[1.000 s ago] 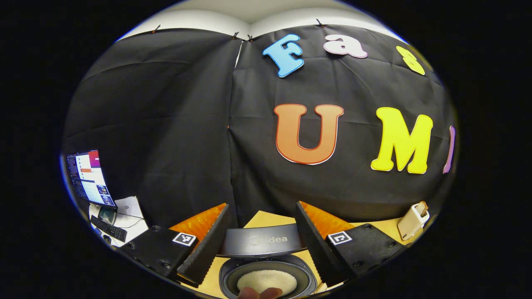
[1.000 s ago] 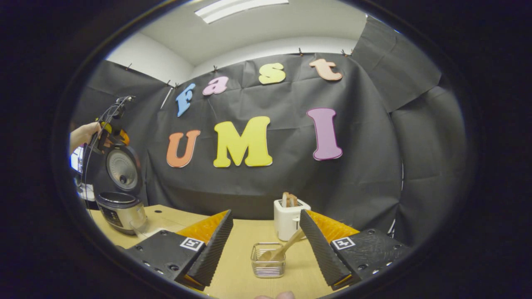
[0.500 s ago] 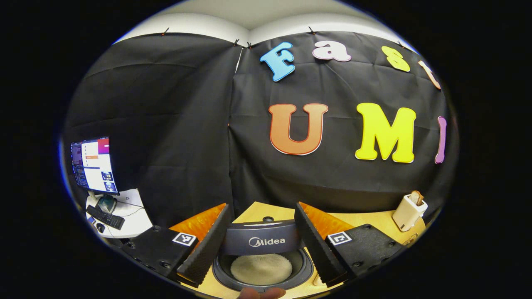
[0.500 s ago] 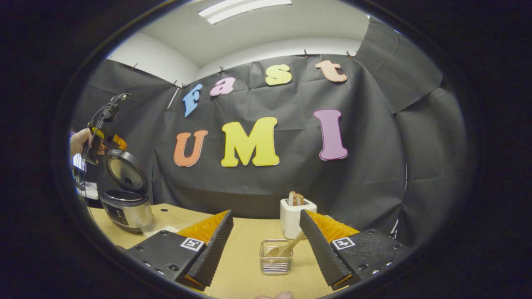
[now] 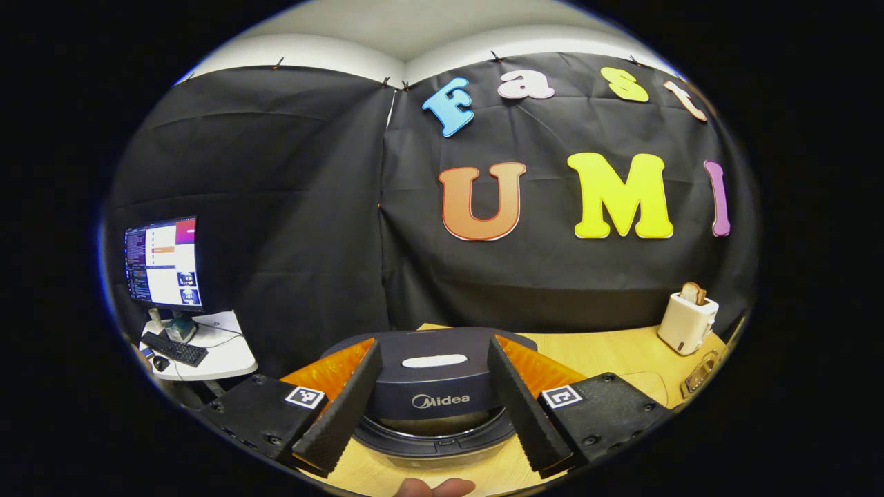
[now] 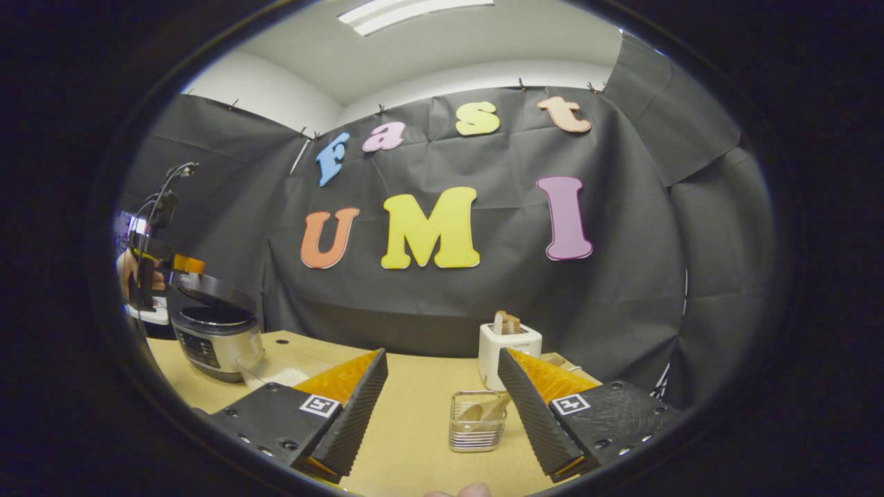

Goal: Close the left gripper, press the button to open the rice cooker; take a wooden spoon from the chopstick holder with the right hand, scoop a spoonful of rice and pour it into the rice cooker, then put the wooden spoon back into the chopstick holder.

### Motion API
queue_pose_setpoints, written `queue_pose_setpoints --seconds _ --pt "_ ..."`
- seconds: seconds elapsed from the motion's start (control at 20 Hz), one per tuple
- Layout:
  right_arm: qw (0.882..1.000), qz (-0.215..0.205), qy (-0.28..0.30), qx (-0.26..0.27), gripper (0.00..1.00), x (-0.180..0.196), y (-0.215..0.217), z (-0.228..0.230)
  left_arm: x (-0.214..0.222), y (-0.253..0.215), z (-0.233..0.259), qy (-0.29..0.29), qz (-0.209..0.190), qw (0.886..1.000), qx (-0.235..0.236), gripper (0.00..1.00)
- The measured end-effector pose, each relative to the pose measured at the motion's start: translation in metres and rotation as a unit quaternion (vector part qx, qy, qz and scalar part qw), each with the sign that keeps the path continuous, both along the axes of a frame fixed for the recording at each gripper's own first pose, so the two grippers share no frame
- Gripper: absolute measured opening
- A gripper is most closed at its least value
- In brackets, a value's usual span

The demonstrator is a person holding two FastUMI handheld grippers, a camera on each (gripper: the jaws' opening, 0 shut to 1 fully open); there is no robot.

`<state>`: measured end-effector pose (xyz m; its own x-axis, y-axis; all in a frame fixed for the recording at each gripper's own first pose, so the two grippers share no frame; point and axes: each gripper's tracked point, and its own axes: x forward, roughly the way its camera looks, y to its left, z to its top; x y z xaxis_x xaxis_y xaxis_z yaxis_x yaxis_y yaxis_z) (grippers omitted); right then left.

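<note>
I see the rice cooker [image 5: 435, 393] lid has dropped almost shut between my wide-open, empty left fingers [image 5: 434, 400], so scooping looks done, and the wooden spoon [image 6: 483, 410] sits in the chopstick holder [image 6: 476, 431] between my open, empty right fingers [image 6: 442, 407].

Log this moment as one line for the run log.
rice cooker lid: nearly shut | left gripper: open, over lid | right gripper: open, empty | wooden spoon: in chopstick holder

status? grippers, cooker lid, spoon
Left gripper jaws open, straddling the rice cooker lid, lid nearly shut. Right gripper jaws open, empty. Wooden spoon in the chopstick holder. Nothing in the way.
</note>
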<state>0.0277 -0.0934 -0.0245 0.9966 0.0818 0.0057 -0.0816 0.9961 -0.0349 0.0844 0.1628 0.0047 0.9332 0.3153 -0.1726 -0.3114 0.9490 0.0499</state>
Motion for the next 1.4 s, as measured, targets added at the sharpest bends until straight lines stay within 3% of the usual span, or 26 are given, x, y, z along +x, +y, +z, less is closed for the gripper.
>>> queue_pose_setpoints --seconds 0.4,1.15,1.4 --pt "1.000 0.001 0.021 0.013 0.95 0.005 0.015 -0.014 -0.015 -0.006 -0.041 0.008 -0.002 1.000 -0.002 0.98" --pt "0.999 0.010 0.032 0.024 0.92 0.010 0.031 -0.027 -0.021 -0.008 -0.075 0.021 -0.004 1.000 -0.003 0.99" --pt "0.997 0.021 0.053 0.044 0.95 0.013 0.042 -0.042 -0.025 -0.007 -0.072 0.010 -0.017 1.000 0.011 0.96"
